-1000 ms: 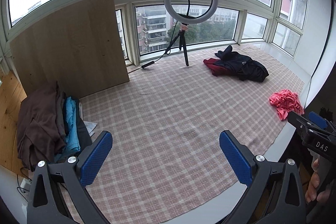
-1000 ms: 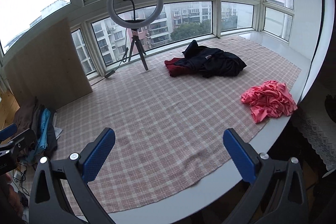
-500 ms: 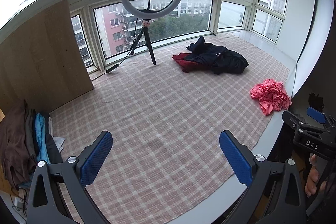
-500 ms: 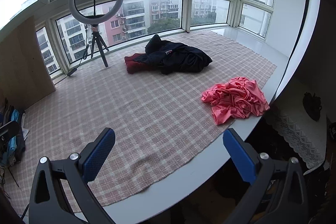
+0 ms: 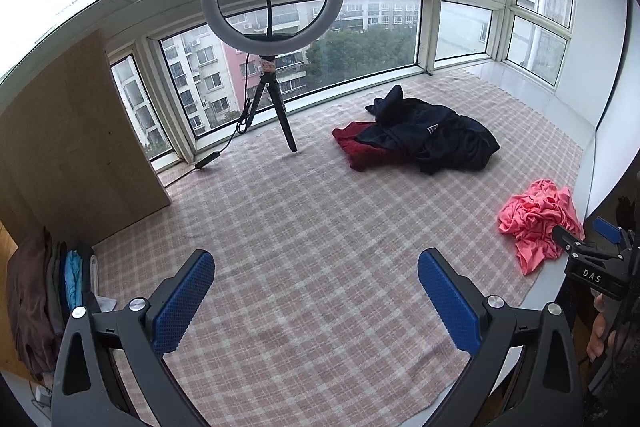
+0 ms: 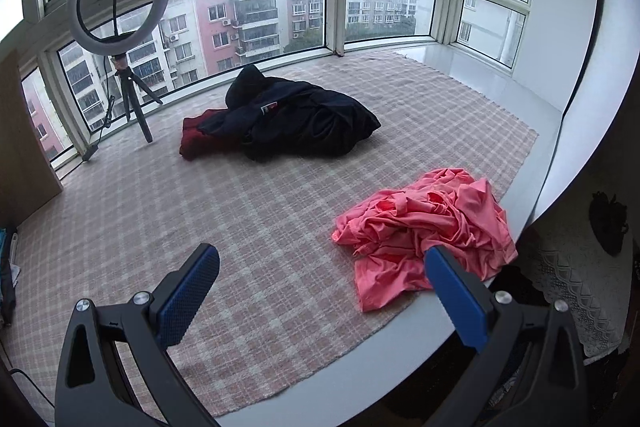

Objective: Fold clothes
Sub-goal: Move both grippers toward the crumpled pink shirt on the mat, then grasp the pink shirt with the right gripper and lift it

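The crumpled coral-pink cotton garment (image 5: 536, 223) lies bunched at the right-hand rim of the pink-and-white checked cloth (image 5: 320, 227), in the left wrist view, with one flap at the cloth's edge by the drop. Farther in on that cloth, a heap of black jacket over a dark red garment (image 5: 424, 143) sits between the pink one and the white ring light on its black tripod (image 5: 272, 27); off the cloth's left edge hangs a stack of brown and blue fabric (image 5: 44, 287). The left tongs (image 5: 316, 295) hang spread wide over bare cloth, holding nothing. The right tongs' tip (image 5: 568, 239) shows just beside the pink garment. In the right wrist view, the right tongs (image 6: 320, 287) are likewise agape and empty, the right pad overlapping the pink garment (image 6: 424, 223) in the picture; whether it touches I cannot tell. The risks I judge: pinching several wrinkled layers at once would lift a knot, not an edge; a tug outward could drag the garment off the cloth; a sweep inward could snag the tripod cable (image 6: 100, 131).
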Tool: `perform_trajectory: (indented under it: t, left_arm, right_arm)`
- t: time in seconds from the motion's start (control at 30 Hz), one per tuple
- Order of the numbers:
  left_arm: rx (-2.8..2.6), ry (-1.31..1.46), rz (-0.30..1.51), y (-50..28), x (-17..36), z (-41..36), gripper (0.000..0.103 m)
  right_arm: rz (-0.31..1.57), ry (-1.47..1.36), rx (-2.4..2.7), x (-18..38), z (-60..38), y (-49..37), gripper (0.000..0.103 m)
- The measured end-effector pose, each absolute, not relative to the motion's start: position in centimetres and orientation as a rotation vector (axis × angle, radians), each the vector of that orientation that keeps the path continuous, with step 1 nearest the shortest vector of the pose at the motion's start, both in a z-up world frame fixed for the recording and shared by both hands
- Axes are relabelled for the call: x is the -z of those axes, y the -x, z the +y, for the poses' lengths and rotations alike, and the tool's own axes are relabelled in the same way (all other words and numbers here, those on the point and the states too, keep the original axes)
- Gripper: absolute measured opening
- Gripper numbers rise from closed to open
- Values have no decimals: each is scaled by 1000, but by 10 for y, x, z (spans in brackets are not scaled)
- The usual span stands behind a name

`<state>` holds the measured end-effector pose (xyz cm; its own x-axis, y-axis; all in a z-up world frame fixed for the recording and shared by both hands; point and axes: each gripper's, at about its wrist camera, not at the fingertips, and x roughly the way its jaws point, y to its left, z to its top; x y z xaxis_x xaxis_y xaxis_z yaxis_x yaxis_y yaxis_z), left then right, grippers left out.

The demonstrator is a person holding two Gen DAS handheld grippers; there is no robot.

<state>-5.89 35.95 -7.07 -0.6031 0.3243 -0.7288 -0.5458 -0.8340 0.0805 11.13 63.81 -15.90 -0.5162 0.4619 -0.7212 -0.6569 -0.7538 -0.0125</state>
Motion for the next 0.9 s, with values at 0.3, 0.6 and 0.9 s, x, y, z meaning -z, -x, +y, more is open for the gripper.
perform_trajectory:
  t: [0.3,0.6,0.9]
  left_arm:
    - [-2519,1110,425,96,62,373,102]
    - [-2627,1247,351,130,57,328,102]
    - [-2658,1273,269,149,58,285,102]
  right_arm:
    - [492,1229,-2124,253,808,-109,103]
    - [421,1417,-2160,300,829,-80,87]
    - [559,1318,-2195,258,838,-101,23]
